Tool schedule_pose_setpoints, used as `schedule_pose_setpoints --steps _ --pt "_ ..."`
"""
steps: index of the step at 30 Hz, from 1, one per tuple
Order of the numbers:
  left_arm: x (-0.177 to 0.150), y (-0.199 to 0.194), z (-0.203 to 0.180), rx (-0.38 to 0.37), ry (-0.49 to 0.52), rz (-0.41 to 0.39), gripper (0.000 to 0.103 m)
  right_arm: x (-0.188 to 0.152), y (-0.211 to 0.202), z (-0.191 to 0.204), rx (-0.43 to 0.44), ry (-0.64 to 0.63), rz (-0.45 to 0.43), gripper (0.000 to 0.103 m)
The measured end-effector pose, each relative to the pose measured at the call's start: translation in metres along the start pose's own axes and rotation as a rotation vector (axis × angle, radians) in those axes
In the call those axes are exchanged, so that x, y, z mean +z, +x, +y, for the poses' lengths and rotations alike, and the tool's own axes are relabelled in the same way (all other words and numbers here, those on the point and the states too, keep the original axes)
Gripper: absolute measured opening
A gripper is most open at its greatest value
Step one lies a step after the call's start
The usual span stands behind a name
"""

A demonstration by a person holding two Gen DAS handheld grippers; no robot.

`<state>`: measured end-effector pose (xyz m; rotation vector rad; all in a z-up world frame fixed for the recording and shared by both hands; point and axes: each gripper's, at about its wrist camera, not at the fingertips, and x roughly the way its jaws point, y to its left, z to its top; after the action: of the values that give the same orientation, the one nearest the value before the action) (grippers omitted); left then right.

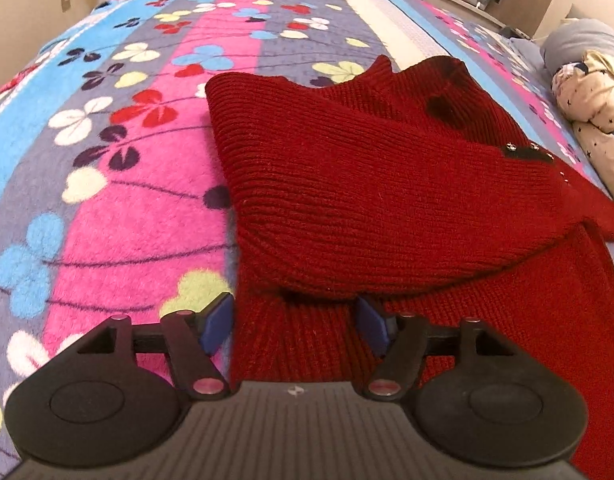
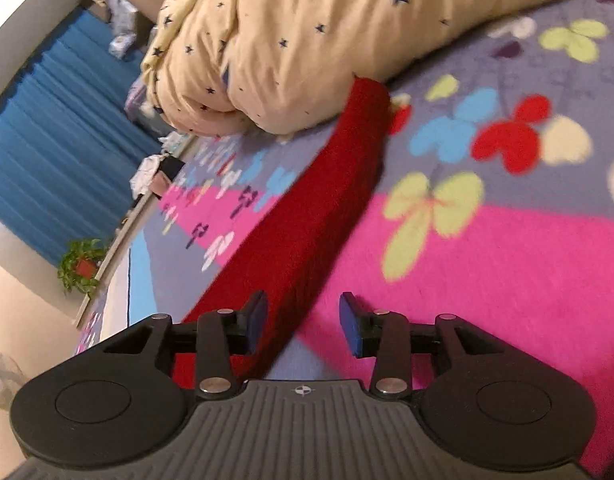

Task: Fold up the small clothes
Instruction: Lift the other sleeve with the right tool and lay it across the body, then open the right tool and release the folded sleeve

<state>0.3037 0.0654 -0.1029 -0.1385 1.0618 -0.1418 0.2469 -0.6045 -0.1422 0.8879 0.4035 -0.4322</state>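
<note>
While the red knit sweater (image 1: 367, 184) lies partly folded on the flower-patterned blanket (image 1: 119, 184) of the bed, the step in hand looks like tucking in the sleeve that is not yet laid over the body. To do it well, I would take that sleeve (image 2: 307, 216) near its cuff, where it reaches toward the star-print duvet (image 2: 307, 32), lift only enough to clear the blanket, and lay it straight across the folded body so that the edges line up. The thick ribbed knit will likely bunch if dragged, so carrying suits it better than sliding. The other hand would best stay clear of the finished fold, or press it lightly so that it does not slip open.

The left gripper (image 1: 295, 322) points steeply down at the near edge of the sweater. Its fingers (image 1: 219, 322) are spread wide, with red knit lying under the gap between them, and neither pad appears to press on it. The right gripper (image 2: 303, 324) tilts down more gently and is rolled, so the room looks slanted in its view. Its fingers (image 2: 353, 326) stand apart and pinch nothing; the sleeve passes beside its left pad, though whether it touches I cannot tell.
</note>
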Motion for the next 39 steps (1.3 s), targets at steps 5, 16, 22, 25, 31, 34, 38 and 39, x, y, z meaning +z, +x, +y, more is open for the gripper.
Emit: schedule_pose_setpoints --steps 5,16,22,25,31,34,38,39 --pt "-0.001 0.002 -0.002 0.011 0.016 -0.012 0.075 0.018 0.018 -0.013 0.031 0.059 -0.026 0.038" --pt "0.000 0.002 0.000 0.005 0.007 -0.014 0.075 0.038 0.010 0.021 0.011 -0.082 -0.141 0.013" --pt "0.000 0.002 -0.001 0.006 0.006 -0.012 0.075 -0.033 -0.054 0.191 0.103 -0.736 -0.358 0.013" --pt "0.002 0.001 0.001 0.000 -0.008 -0.002 0.075 -0.130 -0.096 0.266 0.396 -1.118 -0.374 0.013" --pt "0.005 -0.004 0.012 -0.024 -0.066 0.021 0.075 -0.303 -0.105 0.295 0.633 -1.329 0.072 0.017" --pt "0.010 -0.013 0.022 -0.035 -0.112 0.021 0.075 -0.350 -0.087 0.279 0.522 -1.384 0.325 0.016" --pt "0.019 -0.030 0.035 -0.064 -0.164 -0.013 0.075 -0.325 -0.110 0.273 0.539 -1.411 0.289 0.020" --pt "0.021 -0.033 0.037 -0.071 -0.180 -0.024 0.074 -0.316 -0.113 0.271 0.526 -1.404 0.270 0.023"
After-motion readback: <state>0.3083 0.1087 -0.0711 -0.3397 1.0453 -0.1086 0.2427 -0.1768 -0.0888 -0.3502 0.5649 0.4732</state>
